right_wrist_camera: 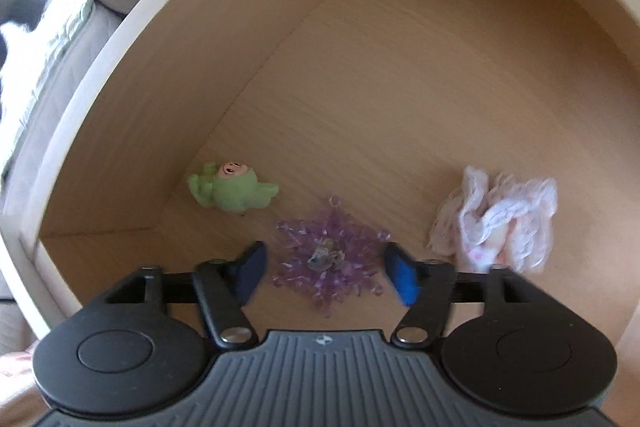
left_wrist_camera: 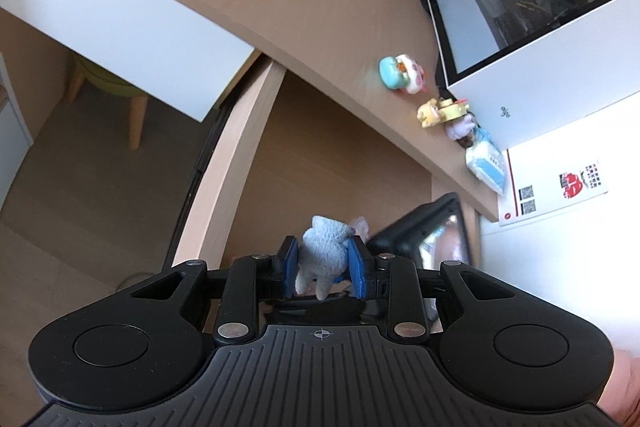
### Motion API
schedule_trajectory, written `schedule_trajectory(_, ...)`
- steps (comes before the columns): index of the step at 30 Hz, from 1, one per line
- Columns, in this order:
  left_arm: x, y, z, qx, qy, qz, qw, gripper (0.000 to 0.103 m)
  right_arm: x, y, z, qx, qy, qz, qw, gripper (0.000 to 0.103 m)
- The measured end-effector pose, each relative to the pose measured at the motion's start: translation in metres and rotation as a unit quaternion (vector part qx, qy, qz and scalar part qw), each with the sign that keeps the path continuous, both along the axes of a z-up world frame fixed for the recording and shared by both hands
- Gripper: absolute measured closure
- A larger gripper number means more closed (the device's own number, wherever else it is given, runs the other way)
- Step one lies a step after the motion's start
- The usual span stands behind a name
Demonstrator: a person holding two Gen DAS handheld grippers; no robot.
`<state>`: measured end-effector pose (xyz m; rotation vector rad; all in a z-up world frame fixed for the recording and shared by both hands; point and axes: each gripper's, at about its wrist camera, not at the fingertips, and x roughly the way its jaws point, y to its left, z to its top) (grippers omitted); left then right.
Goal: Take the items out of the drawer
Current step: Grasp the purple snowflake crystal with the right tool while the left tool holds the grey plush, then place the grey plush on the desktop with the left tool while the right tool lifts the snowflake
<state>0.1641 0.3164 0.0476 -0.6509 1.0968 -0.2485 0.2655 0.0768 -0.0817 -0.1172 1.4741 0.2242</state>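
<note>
In the left wrist view my left gripper [left_wrist_camera: 324, 261] is shut on a small grey-blue plush toy [left_wrist_camera: 322, 247], held above the open wooden drawer [left_wrist_camera: 224, 179]. The right wrist view looks straight down into the drawer [right_wrist_camera: 160, 107]. My right gripper [right_wrist_camera: 324, 269] is open there, its blue pads [right_wrist_camera: 402, 279] on either side of a purple bead ornament [right_wrist_camera: 328, 255] lying on the drawer floor. I see no pad pressing on it. A green doll [right_wrist_camera: 230, 189] lies to its upper left and a pink lace cloth [right_wrist_camera: 496, 223] to its right.
On the desk top [left_wrist_camera: 320, 7] sit small toy figures [left_wrist_camera: 402, 73] [left_wrist_camera: 440, 111], a blue-white packet [left_wrist_camera: 486, 161] and a white computer case [left_wrist_camera: 540, 59] with cables behind. A black device [left_wrist_camera: 420, 231] is beside the plush. A chair [left_wrist_camera: 108, 83] stands below left.
</note>
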Motion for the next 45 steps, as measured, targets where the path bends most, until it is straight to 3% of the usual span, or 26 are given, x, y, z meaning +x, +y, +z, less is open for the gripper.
schedule_trajectory(4, 0.004, -0.007, -0.005, 0.026, 0.005, -0.024, 0.9993, 0.073, -0.011, -0.009, 0.007, -0.007, -0.020, -0.002, 1.000, 0.051)
schedule_trajectory(9, 0.017, -0.028, -0.017, 0.040, 0.026, -0.086, 0.9951, 0.073, -0.031, -0.059, 0.032, 0.016, -0.043, -0.105, 0.993, 0.050)
schedule_trajectory(13, 0.038, -0.061, -0.018, 0.042, 0.023, -0.146, 0.9882, 0.073, -0.055, -0.098, 0.067, 0.031, -0.097, -0.194, 0.976, 0.050)
schedule_trajectory(17, 0.068, -0.089, -0.002, 0.045, -0.011, -0.188, 0.9810, 0.073, -0.074, -0.125, 0.101, 0.034, -0.152, -0.248, 0.956, 0.050)
schedule_trajectory(22, 0.114, -0.125, 0.017, 0.069, -0.062, -0.205, 0.9744, 0.073, -0.111, -0.155, 0.121, 0.034, -0.193, -0.317, 0.928, 0.050)
schedule_trajectory(26, 0.145, -0.158, 0.027, 0.090, -0.120, -0.209, 0.9665, 0.073, -0.115, -0.187, 0.130, 0.041, -0.207, -0.360, 0.909, 0.050)
schedule_trajectory(32, 0.167, -0.188, 0.021, 0.094, -0.164, -0.205, 0.9604, 0.072, -0.112, -0.198, 0.131, 0.024, -0.213, -0.368, 0.905, 0.050)
schedule_trajectory(39, 0.178, -0.201, 0.001, 0.179, -0.194, -0.212, 0.9409, 0.072, -0.113, -0.194, 0.131, 0.003, -0.223, -0.333, 0.916, 0.050)
schedule_trajectory(45, 0.169, -0.181, 0.026, 0.161, -0.236, -0.167, 0.9437, 0.073, -0.116, -0.204, 0.128, 0.008, -0.223, -0.334, 0.916, 0.050)
